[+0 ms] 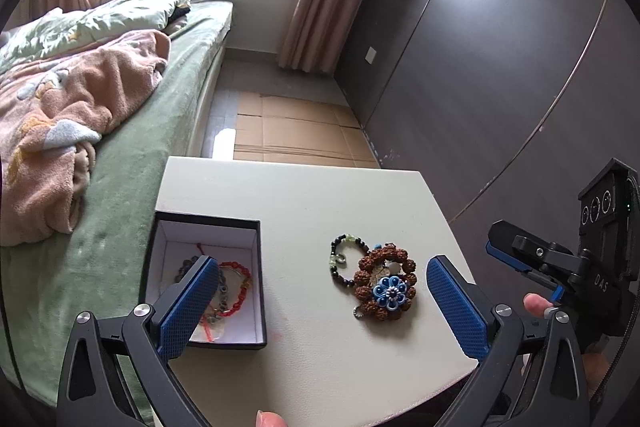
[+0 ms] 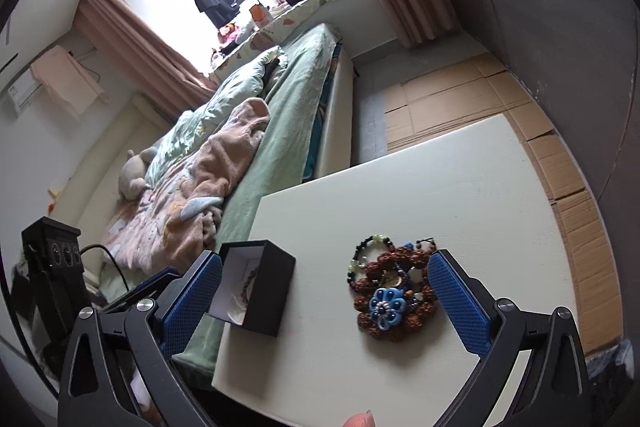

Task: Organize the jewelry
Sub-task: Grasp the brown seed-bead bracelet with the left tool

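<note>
Remaining loose lower centre on the worktop (image 1: 304, 195): a bracelet pile (image 1: 380, 279). Box (image 1: 244, 227) holds some already. Both claws, left (image 1: 320, 301) and right (image 2: 324, 303), gape wide, empty.

Your left claw (image 1: 320, 303) has two black, ribbed arms ending in bright blue pads (image 1: 188, 307) with a fine cross-hatched grip texture. Round silver screw heads (image 1: 141, 310) mark each pivot, and triangular cutouts lighten the outer links. Your right claw (image 2: 324, 303) is built the same way: black links, blue textured pads (image 2: 460, 303), silver pivot screws (image 2: 505, 305). Seen from the left wrist, the right unit carries a black camera housing (image 1: 604, 203) with three round dials, white "DAS" lettering and a small green light. A black cable (image 2: 116, 267) trails from the left unit's housing.
</note>
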The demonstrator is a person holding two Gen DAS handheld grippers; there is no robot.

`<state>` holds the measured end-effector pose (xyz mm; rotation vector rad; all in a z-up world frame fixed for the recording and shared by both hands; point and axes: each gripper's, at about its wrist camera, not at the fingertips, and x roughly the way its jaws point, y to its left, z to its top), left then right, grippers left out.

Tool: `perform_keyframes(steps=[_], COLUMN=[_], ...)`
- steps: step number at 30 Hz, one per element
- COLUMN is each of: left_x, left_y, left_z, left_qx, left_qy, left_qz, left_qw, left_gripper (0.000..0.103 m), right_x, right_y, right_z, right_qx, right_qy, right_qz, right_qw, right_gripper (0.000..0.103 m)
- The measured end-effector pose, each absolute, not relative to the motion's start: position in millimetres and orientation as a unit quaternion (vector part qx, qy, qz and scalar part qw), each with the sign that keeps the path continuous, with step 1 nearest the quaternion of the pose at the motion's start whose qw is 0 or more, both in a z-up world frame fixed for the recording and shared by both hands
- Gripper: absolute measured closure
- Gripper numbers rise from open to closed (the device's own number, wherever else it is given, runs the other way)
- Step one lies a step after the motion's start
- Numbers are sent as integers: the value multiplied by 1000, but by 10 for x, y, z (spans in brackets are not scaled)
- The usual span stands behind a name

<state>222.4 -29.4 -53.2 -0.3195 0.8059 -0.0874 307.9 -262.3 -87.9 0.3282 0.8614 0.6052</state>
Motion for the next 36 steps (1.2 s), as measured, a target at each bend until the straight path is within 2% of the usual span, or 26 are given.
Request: perform_keyframes(steps=[6,9,11,12,16,20,21,24,27,30,33,35,36], left_x=[2380,2477,2553,2593,2741,2863,2895,2989,3063,3102,3107,3105,3101], left_y=[-531,-660,-732,-764,-870,-954,-974,-1022,-1057,-1095,-1146,-1155,-1168], left_z=[-635,-712,-782,-826,-1036,-1238,-1281,-1409,-1539,-1666,-1683,-1673,-1671], left_qx=[-137,-125,-121,-121,-120,-124,-124,-125,-122,-119,-107,-104,-105], left_qy=[412,426,437,444,473,493,496,509,519,530,521,524,527], left_qz=[-54,-65,-70,-72,-77,-83,-83,-82,-75,-69,-65,-70,-72], left_qw=[899,894,888,885,869,857,855,848,843,837,844,843,840], left_gripper=[2,12,19,23,43,49,50,61,65,73,74,83,83], right_x=[3196,3253,3302,3324,3384,3416,3426,3468,3502,3508,3519,3528,3530], right_y=[-2899,-3008,-3062,-3084,-3141,-3163,-3165,-3186,-3210,-3214,-3204,-3202,-3198], right_z=[-989,-1094,-1172,-1214,-1321,-1336,-1343,-1364,-1358,-1335,-1342,-1359,-1363], right_qx=[170,180,189,193,200,203,203,206,210,213,214,214,214], right_qy=[430,451,468,477,498,505,507,511,511,509,511,514,514], right_qz=[245,228,221,215,202,206,206,203,202,205,205,206,206], right_qw=[852,844,834,830,819,813,812,809,808,809,807,805,804], right_gripper=[0,5,15,17,24,32,32,32,32,32,32,32,32])
